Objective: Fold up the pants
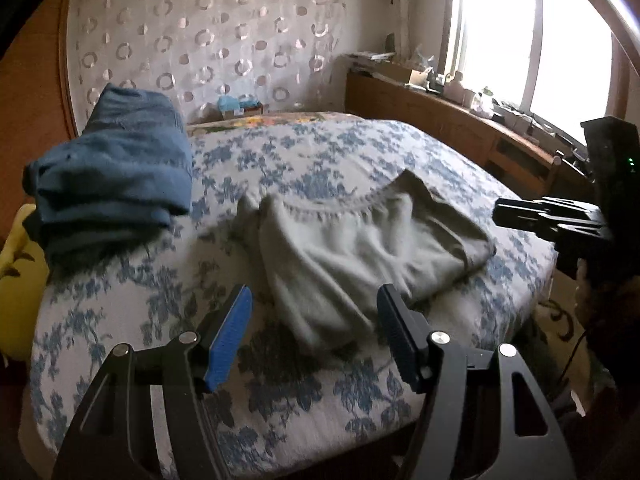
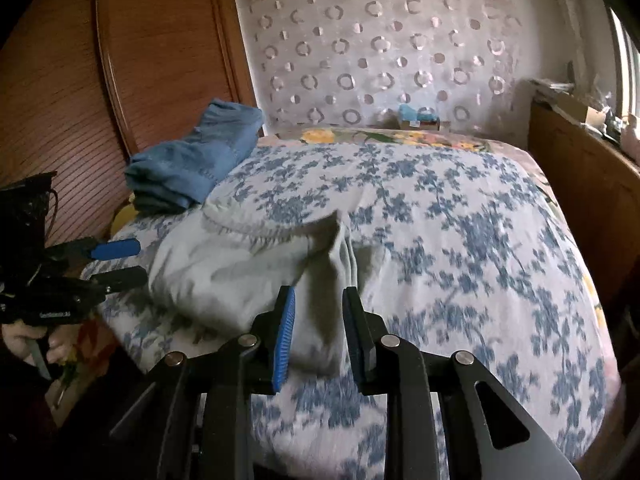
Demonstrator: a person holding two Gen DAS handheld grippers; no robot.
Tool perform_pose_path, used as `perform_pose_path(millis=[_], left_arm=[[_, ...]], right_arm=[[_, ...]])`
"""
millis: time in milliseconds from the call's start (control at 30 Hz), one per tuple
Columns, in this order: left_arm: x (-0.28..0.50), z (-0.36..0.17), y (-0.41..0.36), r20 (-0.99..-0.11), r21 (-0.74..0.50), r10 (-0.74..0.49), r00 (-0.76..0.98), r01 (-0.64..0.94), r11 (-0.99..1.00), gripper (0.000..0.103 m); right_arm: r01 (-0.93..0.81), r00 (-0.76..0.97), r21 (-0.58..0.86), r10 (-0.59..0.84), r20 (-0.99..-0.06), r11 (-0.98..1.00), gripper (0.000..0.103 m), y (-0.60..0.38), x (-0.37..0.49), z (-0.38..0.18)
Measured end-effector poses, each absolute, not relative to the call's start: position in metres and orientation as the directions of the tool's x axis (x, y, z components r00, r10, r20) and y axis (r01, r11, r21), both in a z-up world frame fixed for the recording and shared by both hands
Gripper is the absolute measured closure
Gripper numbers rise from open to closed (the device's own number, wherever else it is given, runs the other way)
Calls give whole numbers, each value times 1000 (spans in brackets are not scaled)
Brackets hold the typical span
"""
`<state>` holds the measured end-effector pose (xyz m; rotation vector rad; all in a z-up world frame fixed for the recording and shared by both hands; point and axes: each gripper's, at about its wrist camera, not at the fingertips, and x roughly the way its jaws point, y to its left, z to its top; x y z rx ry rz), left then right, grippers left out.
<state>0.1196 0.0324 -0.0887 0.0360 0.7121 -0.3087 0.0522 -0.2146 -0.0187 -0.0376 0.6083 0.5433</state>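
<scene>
Pants [image 1: 360,248], pale grey, soft, rumpled, folded on floral bedspread [image 1: 304,392]

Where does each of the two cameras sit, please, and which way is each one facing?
Left wrist: on the left tool, looking across the bed at the grey pants; the right tool shows at the right edge.
Right wrist: on the right tool, facing the headboard end; the left tool and a hand show at left.
Shared: the pants, the blue folded clothes, the circle-patterned curtain.
</scene>
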Motion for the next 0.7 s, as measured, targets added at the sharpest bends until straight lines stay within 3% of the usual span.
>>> perform_pose_path(millis=[700], left_arm=[[129,-112,28,-706,-39,-182,685,219,975,37]], right_arm=[[-473,628,133,439,-643,871,76,-208,58,-45]])
